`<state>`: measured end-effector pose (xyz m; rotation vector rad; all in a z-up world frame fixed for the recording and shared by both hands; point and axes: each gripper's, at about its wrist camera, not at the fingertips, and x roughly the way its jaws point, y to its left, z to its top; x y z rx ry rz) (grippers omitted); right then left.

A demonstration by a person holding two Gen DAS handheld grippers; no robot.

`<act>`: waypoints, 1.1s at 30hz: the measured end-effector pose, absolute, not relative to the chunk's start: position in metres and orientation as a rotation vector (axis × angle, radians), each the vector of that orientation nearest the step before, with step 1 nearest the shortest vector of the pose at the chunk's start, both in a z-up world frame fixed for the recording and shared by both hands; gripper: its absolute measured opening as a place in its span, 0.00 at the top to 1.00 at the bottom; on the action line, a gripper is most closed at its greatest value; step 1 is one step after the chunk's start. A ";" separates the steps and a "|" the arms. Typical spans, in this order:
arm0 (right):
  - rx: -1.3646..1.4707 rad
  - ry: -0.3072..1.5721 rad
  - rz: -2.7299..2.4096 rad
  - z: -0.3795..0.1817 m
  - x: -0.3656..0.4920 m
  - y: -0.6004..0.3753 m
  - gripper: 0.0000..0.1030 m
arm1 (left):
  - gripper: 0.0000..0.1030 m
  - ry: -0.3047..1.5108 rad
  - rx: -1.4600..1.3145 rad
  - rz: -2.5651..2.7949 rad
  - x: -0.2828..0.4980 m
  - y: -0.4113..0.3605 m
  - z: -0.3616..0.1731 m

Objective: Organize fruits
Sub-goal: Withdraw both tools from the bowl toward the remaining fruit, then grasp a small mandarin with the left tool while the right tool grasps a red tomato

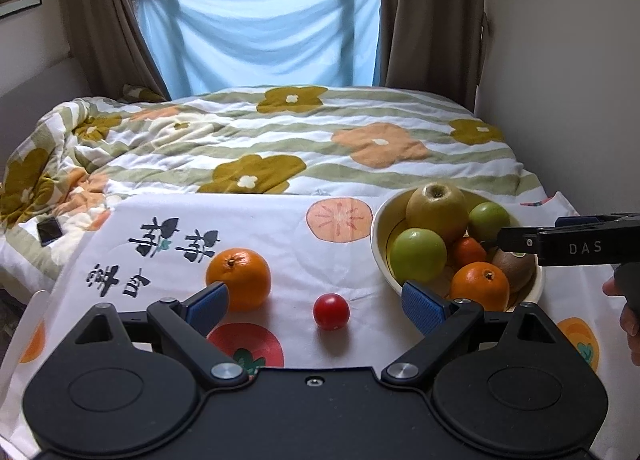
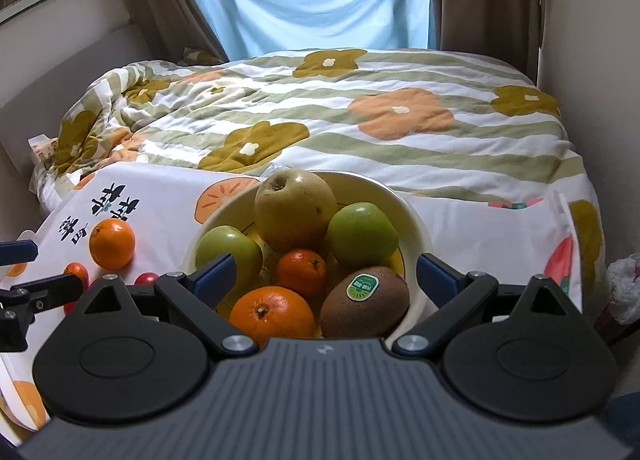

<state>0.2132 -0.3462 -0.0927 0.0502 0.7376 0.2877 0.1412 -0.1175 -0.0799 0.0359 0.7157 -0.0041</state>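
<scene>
Left gripper (image 1: pixel 316 302) jaws wide apart, nothing between the pads, hovering over the near part of the white printed cloth (image 1: pixel 256 228). Right gripper (image 2: pixel 326 274) also spread wide and empty, hanging just above the near rim of the bowl (image 2: pixel 416 220); its pads sit to either side of the fruit pile, touching none. Small red tomato (image 1: pixel 331 310) lies loose on the cloth, near edge, between the left gripper's 2 fingers in view but clear of both. Loose orange (image 1: pixel 239 278) sits just behind the left blue pad (image 1: pixel 208 306), left of the tomato, apart from it. The right wrist view shows 1 more small orange fruit (image 2: pixel 77 271) at the cloth's left edge, half hidden by the left gripper. Bowl stands at the right side of the cloth holding 6 pieces: orange (image 2: pixel 272 316) and kiwi (image 2: pixel 366 302) with a green sticker nearest, small mandarin (image 2: pixel 302 272) in the middle, 2 green apples (image 2: pixel 228 250) (image 2: pixel 362 236) on the sides, yellowish pear (image 2: pixel 295 210) at the back. Beyond the cloth, the flowered quilt (image 1: pixel 320 140), then the blue sheet (image 1: pixel 260 28) over the window, with brown curtains (image 1: pixel 96 20) beside it.
</scene>
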 end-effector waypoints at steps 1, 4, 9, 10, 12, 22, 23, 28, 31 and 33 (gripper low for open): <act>0.051 0.734 0.289 -0.090 0.210 -0.347 0.00 | 0.07 0.710 0.035 0.000 0.138 -0.117 -0.077; 0.055 0.723 0.295 -0.081 0.200 -0.347 0.00 | 0.07 0.690 0.036 0.019 0.124 -0.115 -0.069; 0.058 0.711 0.301 -0.064 0.186 -0.344 0.00 | 0.07 0.665 0.035 0.055 0.103 -0.104 -0.053; 0.061 0.708 0.303 -0.061 0.183 -0.343 0.00 | 0.07 0.661 0.036 0.061 0.099 -0.101 -0.050; 0.066 0.700 0.309 -0.055 0.178 -0.340 0.00 | 0.07 0.654 0.041 0.075 0.093 -0.093 -0.045; 0.078 0.684 0.289 -0.041 0.154 -0.300 0.00 | 0.07 0.656 0.036 0.070 0.087 -0.040 -0.034; 0.078 0.687 0.280 -0.041 0.152 -0.295 0.00 | 0.07 0.663 0.036 0.062 0.089 -0.034 -0.035; 0.086 0.704 0.239 -0.042 0.147 -0.269 0.00 | 0.07 0.719 0.021 0.014 0.108 -0.005 -0.041; 0.080 0.715 0.212 -0.046 0.146 -0.252 0.00 | 0.07 0.762 0.004 -0.022 0.122 0.010 -0.050; 0.079 0.725 0.195 -0.049 0.145 -0.241 0.00 | 0.07 0.791 -0.008 -0.048 0.132 0.019 -0.058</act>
